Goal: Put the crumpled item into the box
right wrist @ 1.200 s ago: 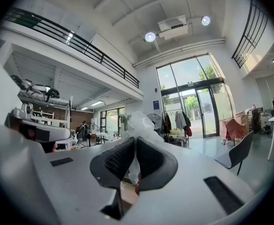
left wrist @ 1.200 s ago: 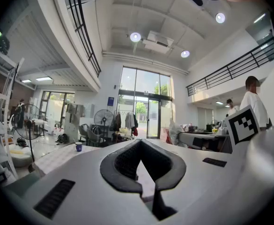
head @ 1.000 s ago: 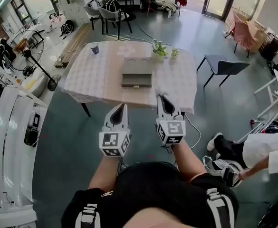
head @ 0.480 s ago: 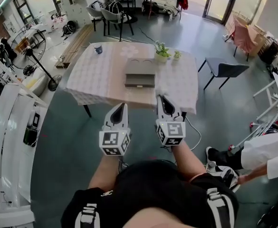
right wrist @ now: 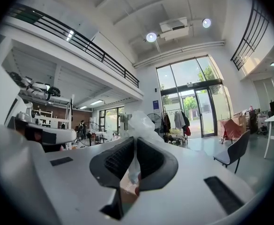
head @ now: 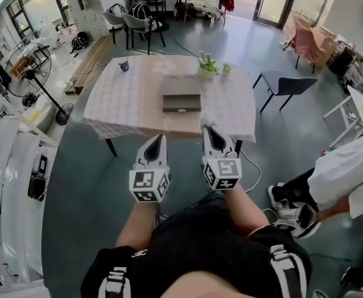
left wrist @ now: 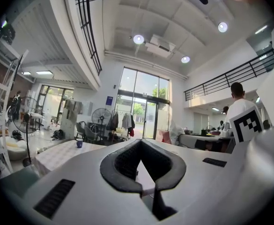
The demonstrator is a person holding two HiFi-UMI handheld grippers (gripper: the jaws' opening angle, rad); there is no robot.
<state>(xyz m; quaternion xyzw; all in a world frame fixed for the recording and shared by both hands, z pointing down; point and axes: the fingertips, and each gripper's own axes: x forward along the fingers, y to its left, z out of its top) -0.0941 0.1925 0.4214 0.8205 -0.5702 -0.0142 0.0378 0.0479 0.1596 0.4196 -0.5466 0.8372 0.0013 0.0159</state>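
The box [head: 182, 94], flat and grey-brown, lies on the table [head: 119, 107] ahead of me, with both grippers held in the air short of the table's near edge. My right gripper [head: 209, 130] is shut on the crumpled item [right wrist: 140, 123], a clear, whitish plastic wad. In the right gripper view it sticks up from between the pads of the right gripper [right wrist: 133, 140]. My left gripper [head: 160, 138] is level with it on the left, and in the left gripper view the tips of the left gripper [left wrist: 140, 142] touch with nothing between them.
A blue cup [head: 123, 64] and small potted plants [head: 207, 63] also stand on the table. A grey chair [head: 285, 84] is to its right. A person in white [head: 345, 176] stands at the right edge. White racks [head: 13, 166] line the left side.
The person in white has come further into view at the right. The table has shifted a little in the head view. Both grippers keep their place and state.
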